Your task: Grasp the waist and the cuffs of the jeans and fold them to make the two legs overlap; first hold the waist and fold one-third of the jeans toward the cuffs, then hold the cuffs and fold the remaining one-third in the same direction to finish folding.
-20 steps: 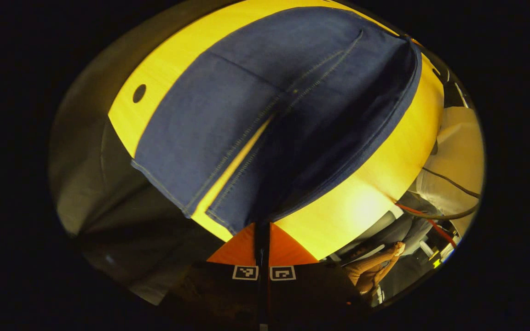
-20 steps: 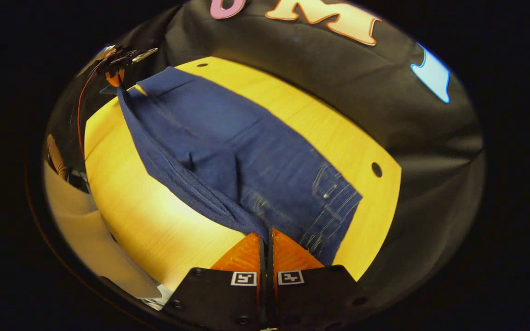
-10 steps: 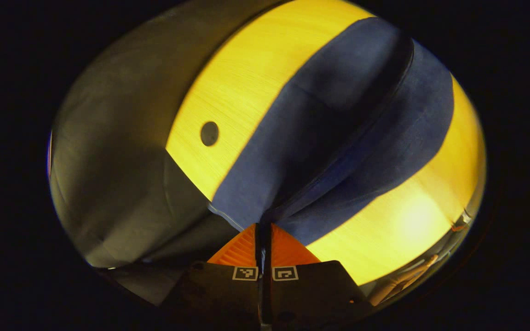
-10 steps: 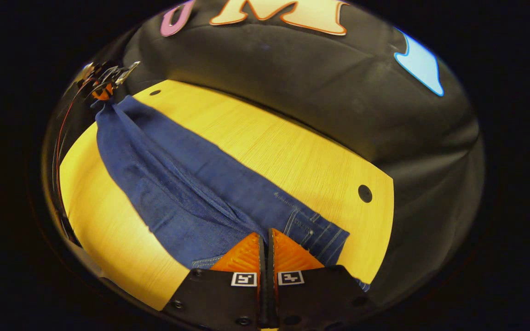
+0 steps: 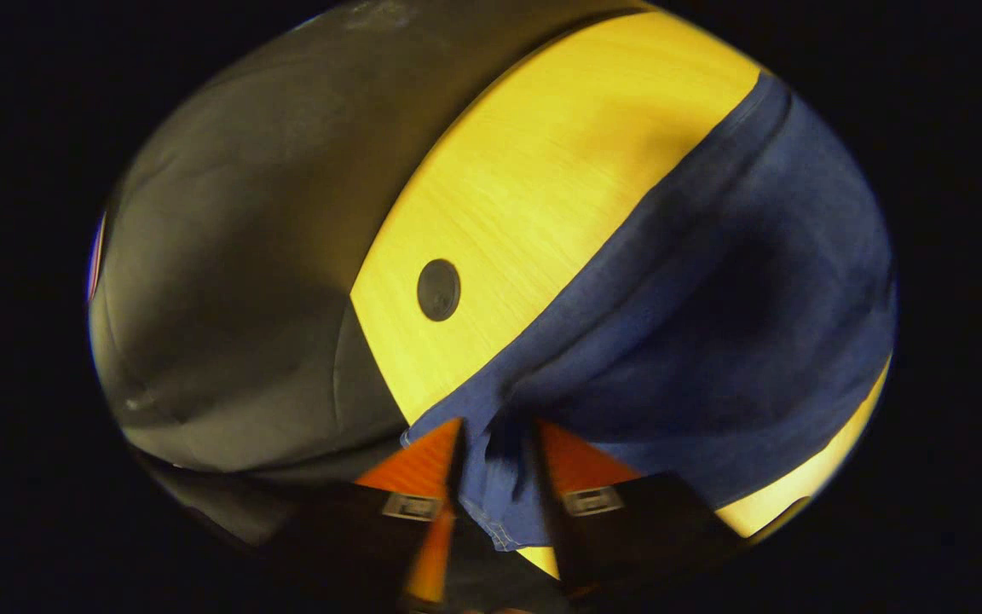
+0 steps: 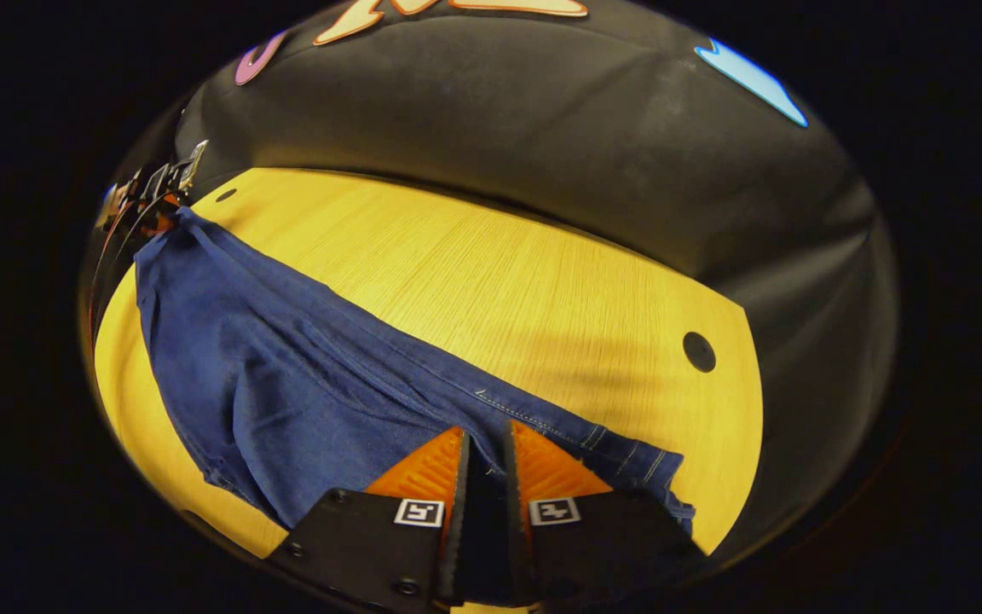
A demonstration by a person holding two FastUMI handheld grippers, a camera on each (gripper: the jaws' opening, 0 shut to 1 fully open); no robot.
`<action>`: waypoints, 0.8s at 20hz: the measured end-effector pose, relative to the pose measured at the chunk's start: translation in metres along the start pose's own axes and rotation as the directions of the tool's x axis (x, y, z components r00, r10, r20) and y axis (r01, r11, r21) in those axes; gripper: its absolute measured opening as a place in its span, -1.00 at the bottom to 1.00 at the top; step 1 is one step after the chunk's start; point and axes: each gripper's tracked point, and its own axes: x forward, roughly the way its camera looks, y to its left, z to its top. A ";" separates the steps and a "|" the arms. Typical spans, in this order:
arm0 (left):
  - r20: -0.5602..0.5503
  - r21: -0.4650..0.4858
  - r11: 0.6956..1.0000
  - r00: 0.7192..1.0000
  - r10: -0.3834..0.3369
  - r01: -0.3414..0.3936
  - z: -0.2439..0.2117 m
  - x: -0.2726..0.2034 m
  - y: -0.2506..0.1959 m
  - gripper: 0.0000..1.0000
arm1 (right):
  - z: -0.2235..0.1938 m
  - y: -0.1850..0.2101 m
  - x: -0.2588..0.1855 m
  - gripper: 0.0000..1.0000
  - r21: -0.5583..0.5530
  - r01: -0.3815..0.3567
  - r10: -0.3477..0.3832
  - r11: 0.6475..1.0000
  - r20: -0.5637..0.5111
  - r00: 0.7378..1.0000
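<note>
The dark blue jeans (image 6: pixel 286 392) lie lengthwise on the yellow wooden table (image 6: pixel 499 273), one leg folded over the other. My right gripper (image 6: pixel 487 439) is at the waist end (image 6: pixel 627 465), low over the table, its orange fingers a little apart with a dark gap between them. At the cuff end, my left gripper (image 5: pixel 499 435) stands open, and the cuff (image 5: pixel 495 503) lies loose between its spread fingers. The jeans (image 5: pixel 713 324) run off to the right in the left gripper view. In the right gripper view, the left gripper (image 6: pixel 154 183) is small at the far left by the cuffs.
The table (image 5: pixel 542 170) has a round dark hole (image 5: pixel 438 290) near the cuff corner and another hole (image 6: pixel 699 351) near the waist corner. Black cloth wall (image 6: pixel 542 128) rises right behind the table's far edge. Bare wood lies between the jeans and the wall.
Both grippers came down to the table, laying the lifted leg over the other. The left fingers have spread wide off the cuff. The right fingers have parted slightly.
</note>
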 end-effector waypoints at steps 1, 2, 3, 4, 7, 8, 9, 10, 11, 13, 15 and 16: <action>0.027 -0.035 0.998 0.998 0.052 -0.051 0.000 -0.004 0.010 1.00 | 0.002 -0.004 -0.002 0.00 0.014 0.002 -0.002 1.000 0.013 1.000; 0.053 -0.084 0.993 0.995 0.087 -0.083 0.001 -0.009 0.017 1.00 | 0.008 -0.007 -0.007 0.48 0.045 0.003 -0.004 0.999 0.037 0.999; 0.086 -0.135 0.986 0.991 0.107 -0.095 0.002 -0.015 0.019 0.90 | 0.013 -0.014 -0.014 0.96 0.073 0.006 -0.011 0.997 0.068 0.998; 0.113 -0.190 0.976 0.985 0.128 -0.105 0.004 -0.022 0.021 0.90 | 0.016 -0.022 -0.022 1.00 0.100 0.012 -0.021 0.995 0.088 0.996; 0.171 -0.361 0.928 0.972 0.162 -0.091 0.012 -0.032 0.017 0.89 | 0.013 -0.057 -0.051 0.99 0.160 0.063 -0.083 0.985 0.122 0.989; 0.184 -0.415 0.906 0.968 0.168 -0.079 0.005 -0.034 0.014 0.90 | 0.006 -0.069 -0.061 0.99 0.174 0.084 -0.106 0.981 0.119 0.987; 0.209 -0.466 0.883 0.962 0.178 -0.062 0.001 -0.030 0.012 0.90 | -0.005 -0.084 -0.068 1.00 0.191 0.103 -0.124 0.976 0.105 0.987; 0.226 -0.508 0.860 0.956 0.188 -0.050 -0.001 -0.029 0.010 0.90 | -0.017 -0.095 -0.075 0.99 0.205 0.118 -0.139 0.972 0.088 0.986; 0.229 -0.545 0.837 0.952 0.201 -0.045 -0.005 -0.021 0.011 0.89 | -0.028 -0.105 -0.077 0.99 0.220 0.133 -0.153 0.966 0.075 0.985; 0.217 -0.606 0.795 0.953 0.209 -0.036 -0.004 -0.014 0.011 0.89 | -0.052 -0.113 -0.082 0.99 0.258 0.129 -0.143 0.957 0.034 0.989; 0.222 -0.657 0.754 0.955 0.197 -0.003 0.002 -0.020 0.013 0.91 | -0.075 -0.112 -0.083 1.00 0.321 0.102 -0.108 0.941 0.002 0.994; 0.217 -0.678 0.735 0.958 0.187 0.010 0.004 -0.022 0.014 0.90 | -0.085 -0.111 -0.082 1.00 0.348 0.091 -0.095 0.933 -0.007 0.995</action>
